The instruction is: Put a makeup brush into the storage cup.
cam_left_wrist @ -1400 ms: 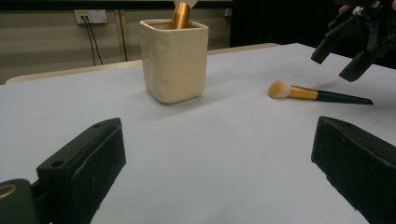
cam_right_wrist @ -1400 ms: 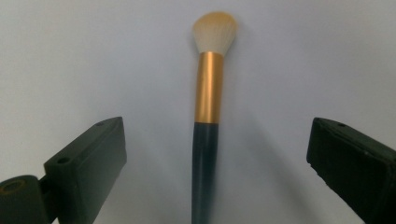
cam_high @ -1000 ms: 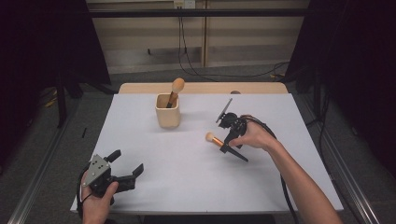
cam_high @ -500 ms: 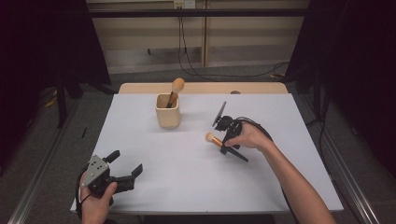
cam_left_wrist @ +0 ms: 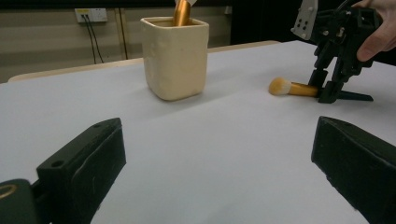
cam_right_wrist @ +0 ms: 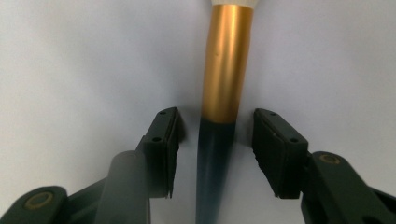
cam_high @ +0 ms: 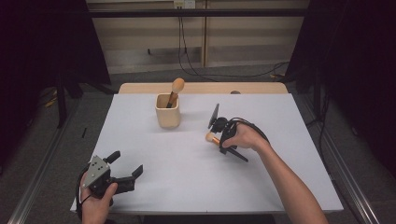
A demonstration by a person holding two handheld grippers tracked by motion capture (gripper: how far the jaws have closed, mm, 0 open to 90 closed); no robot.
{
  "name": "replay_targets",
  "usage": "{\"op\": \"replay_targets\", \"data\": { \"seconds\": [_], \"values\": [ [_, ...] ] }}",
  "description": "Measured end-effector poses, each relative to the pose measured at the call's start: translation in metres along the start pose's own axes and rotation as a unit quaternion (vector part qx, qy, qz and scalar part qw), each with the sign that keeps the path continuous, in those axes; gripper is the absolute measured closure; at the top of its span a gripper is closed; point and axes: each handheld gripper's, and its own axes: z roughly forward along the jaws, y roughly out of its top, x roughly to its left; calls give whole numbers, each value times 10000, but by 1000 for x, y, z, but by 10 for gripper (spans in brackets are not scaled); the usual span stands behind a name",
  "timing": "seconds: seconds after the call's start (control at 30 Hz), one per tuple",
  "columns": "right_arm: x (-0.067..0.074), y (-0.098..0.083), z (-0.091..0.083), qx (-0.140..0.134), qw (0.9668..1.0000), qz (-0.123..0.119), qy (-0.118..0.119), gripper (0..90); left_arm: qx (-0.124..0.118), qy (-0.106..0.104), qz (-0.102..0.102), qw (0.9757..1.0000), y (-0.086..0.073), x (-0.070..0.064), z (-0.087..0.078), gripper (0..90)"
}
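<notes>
A makeup brush [cam_high: 213, 137] with a gold ferrule and black handle lies on the white table right of centre. My right gripper [cam_high: 225, 141] points down over it. In the right gripper view its jaws [cam_right_wrist: 217, 149] straddle the brush [cam_right_wrist: 226, 70] where gold meets black. They have just been closing, and a narrow gap still shows on each side. A cream square cup [cam_high: 167, 112] stands toward the back of the table with a second brush [cam_high: 176, 87] upright in it. My left gripper [cam_high: 126, 164] rests open at the front left, with nothing between its fingers [cam_left_wrist: 84, 163].
The white table [cam_high: 187, 182] ends in a wooden strip at the back. From the left gripper view, the cup [cam_left_wrist: 175, 58] is ahead and the right gripper [cam_left_wrist: 334, 86] stands over the lying brush [cam_left_wrist: 292, 87] to the right. A cable trails from the right gripper.
My right gripper's jaws have narrowed around the brush handle, and the hand has settled slightly lower over it. The left gripper has stayed where it was.
</notes>
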Motion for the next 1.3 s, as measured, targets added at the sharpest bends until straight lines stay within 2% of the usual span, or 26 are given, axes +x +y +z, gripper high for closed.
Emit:
{"op": "replay_targets", "data": {
  "seconds": [0.07,0.2,0.4,0.53,0.6,0.97,1.1,1.2,1.3],
  "values": [
    [-2,-1,-1,-23,10000,-54,30,570,11,-6,-66,10000,-1,1,0,29],
    [-5,-1,-1,-12,10000,-39,24,640,13,37,-22,10000,0,2,0,29],
    [1,1,-2,96,9999,-62,0,747,27,24,-14,10000,0,1,1,29],
    [2,2,-2,119,9999,-62,-54,750,74,-39,81,9999,0,-2,1,29],
    [1,2,-2,133,9999,-49,4,751,99,-36,113,9999,0,-4,2,28],
    [0,-3,-3,-54,10000,52,49,752,88,35,72,9999,-1,2,1,28],
    [2,-7,-5,-122,9997,187,130,751,83,18,51,10000,-1,2,3,28],
    [-2,-12,-8,-280,9989,351,131,752,84,19,73,9999,-1,2,1,28],
    [-4,-18,-16,-503,9980,340,166,751,83,23,37,10000,-2,2,2,28]
  ]
}}
